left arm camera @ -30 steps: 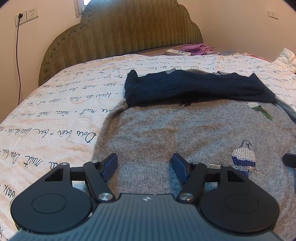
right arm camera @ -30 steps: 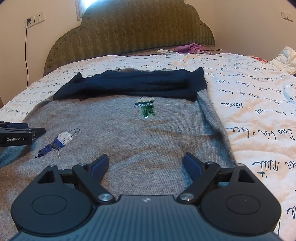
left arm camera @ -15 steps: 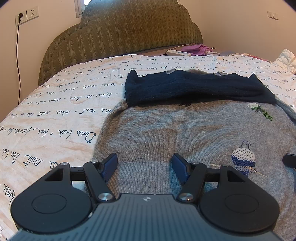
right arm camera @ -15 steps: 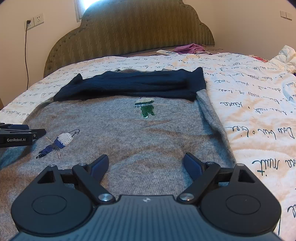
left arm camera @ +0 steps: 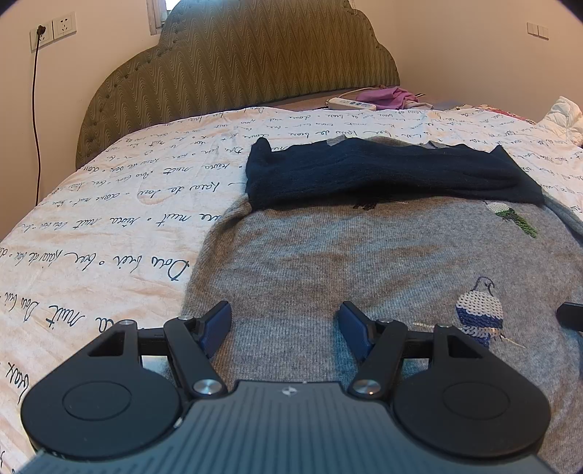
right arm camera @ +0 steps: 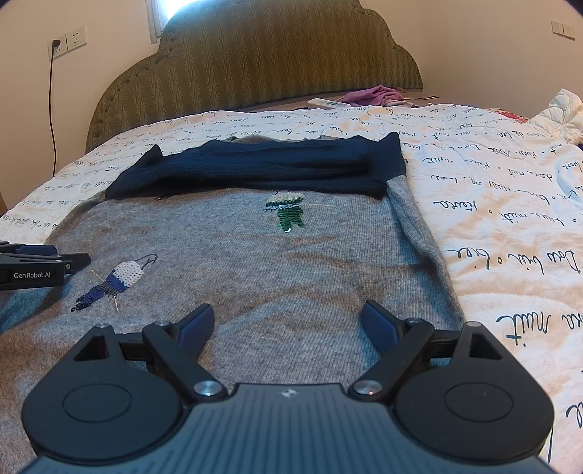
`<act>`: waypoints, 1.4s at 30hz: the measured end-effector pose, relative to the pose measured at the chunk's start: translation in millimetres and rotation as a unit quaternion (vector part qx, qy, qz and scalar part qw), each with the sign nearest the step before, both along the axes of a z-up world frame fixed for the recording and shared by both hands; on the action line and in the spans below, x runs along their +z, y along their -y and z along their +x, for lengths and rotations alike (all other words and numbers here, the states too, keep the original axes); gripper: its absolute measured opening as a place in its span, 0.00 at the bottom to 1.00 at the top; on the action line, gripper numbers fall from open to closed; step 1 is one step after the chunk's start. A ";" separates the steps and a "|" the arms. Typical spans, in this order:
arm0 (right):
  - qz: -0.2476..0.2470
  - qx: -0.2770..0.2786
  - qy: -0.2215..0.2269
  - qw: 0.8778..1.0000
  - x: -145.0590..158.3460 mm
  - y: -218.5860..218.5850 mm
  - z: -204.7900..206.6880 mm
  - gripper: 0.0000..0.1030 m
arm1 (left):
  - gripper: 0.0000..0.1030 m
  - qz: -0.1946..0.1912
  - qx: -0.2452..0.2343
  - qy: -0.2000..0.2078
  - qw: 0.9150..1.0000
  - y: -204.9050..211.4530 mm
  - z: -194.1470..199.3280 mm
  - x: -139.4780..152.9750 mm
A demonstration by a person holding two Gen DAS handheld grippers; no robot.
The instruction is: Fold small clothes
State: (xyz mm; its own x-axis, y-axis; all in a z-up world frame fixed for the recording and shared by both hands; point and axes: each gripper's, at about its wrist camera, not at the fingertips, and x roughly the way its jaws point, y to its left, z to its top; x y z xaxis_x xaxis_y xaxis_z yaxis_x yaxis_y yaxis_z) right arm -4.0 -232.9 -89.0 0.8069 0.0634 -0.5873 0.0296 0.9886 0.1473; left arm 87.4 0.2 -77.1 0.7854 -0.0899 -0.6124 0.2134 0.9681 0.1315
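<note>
— Two grippers over one sweater; has anything shifted since a second ago?

— Nothing I can find. The grey sweater (left arm camera: 364, 255) lies spread flat on the bed's script-printed bedspread (left arm camera: 109, 218) exactly as before, its dark navy band (right arm camera: 262, 167) folded across the far end towards the green headboard (left arm camera: 255, 65).

— And the left gripper (left arm camera: 285, 324)?

— Same spot, low over the near left part of the sweater, jaws apart with only knit showing between the blue pads (left arm camera: 218, 322). They grip nothing.

— The right gripper (right arm camera: 288, 324)?

— Also unmoved, over the near right part of the sweater, jaws spread a little wider than the left one's, nothing held. In its view the left gripper's side shows at the left edge, just above the grey knit, beside the blue sequin bird (right arm camera: 116, 280).

— Other details on the garment?

— A green sequin figure (right arm camera: 288, 215) sits just below the navy band. The sweater's right edge runs alongside the bare bedspread.

— What lies beyond the sweater?

— A white power strip (left arm camera: 351, 104) and a purple cloth (left arm camera: 386, 96) at the head of the bed, and a white padded garment (right arm camera: 557, 113) at the far right. A wall socket (left arm camera: 54, 31) with a cord (left arm camera: 35, 109) hanging down shows on the left wall. All sit where they did earlier.
</note>
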 end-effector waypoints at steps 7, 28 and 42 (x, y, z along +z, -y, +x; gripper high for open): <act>0.000 0.000 0.000 1.000 0.0 0.1 0.0 0.86 | 0.67 0.000 0.000 0.000 1.000 0.0 -0.1 0.1; -0.005 -0.001 0.000 1.000 -0.2 -0.5 -1.1 0.86 | 0.69 0.006 0.001 0.002 1.000 -0.5 -0.4 0.3; -0.015 -0.001 -0.003 1.000 -0.2 -4.6 -0.2 0.86 | 0.70 0.011 0.002 0.004 1.000 -0.1 -1.0 0.1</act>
